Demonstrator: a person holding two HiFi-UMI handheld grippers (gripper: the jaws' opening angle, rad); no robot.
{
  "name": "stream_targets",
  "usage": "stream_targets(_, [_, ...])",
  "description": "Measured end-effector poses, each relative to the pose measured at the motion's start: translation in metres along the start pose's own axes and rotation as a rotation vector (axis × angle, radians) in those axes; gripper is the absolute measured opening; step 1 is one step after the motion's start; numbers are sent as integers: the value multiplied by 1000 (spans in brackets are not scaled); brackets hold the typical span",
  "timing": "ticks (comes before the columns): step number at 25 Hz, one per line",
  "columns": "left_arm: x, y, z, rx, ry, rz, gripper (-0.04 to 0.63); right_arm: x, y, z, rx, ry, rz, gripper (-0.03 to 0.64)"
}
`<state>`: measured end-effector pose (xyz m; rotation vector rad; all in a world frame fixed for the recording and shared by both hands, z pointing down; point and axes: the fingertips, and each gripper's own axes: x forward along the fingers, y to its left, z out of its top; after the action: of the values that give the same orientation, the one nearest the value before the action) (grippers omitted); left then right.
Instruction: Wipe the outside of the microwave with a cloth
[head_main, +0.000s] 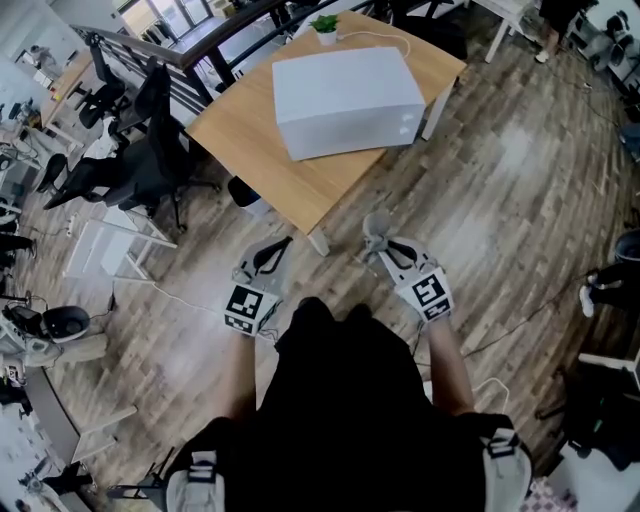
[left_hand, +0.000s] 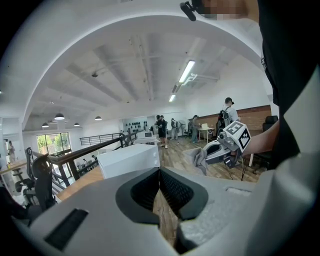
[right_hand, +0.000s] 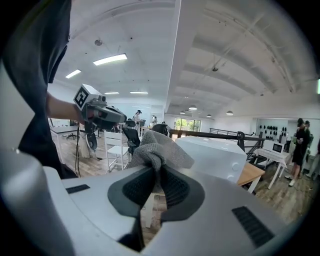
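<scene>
A white microwave stands on a wooden table ahead of me; it shows too in the left gripper view as the white microwave and in the right gripper view as the white microwave. My right gripper is shut on a grey cloth, which bunches up above its jaws as the grey cloth. My left gripper is shut with nothing in it, jaws touching. Both grippers hover over the floor, short of the table's near corner.
Black office chairs stand left of the table. A small potted plant sits at the table's far edge. A white side table is at the left. People stand far off in the room. Cables lie on the wooden floor.
</scene>
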<state>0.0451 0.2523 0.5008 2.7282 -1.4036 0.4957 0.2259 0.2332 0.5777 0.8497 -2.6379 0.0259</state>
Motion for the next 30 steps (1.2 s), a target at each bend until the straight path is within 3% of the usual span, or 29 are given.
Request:
stream_targets(9, [11, 2, -5, -25, 41, -2, 3, 7, -12, 1, -2, -15, 7, 37])
stream_targets(17, [35, 37, -2, 6, -4, -31, 3, 31, -31, -2, 30, 22, -43, 37])
stream_targets(25, [63, 116, 1, -6, -12, -51, 3, 99, -61, 21, 31, 53, -84, 35])
stream_targets(30, [80, 181, -6, -23, -5, -48, 3, 162, -71, 42, 36, 60, -60, 37])
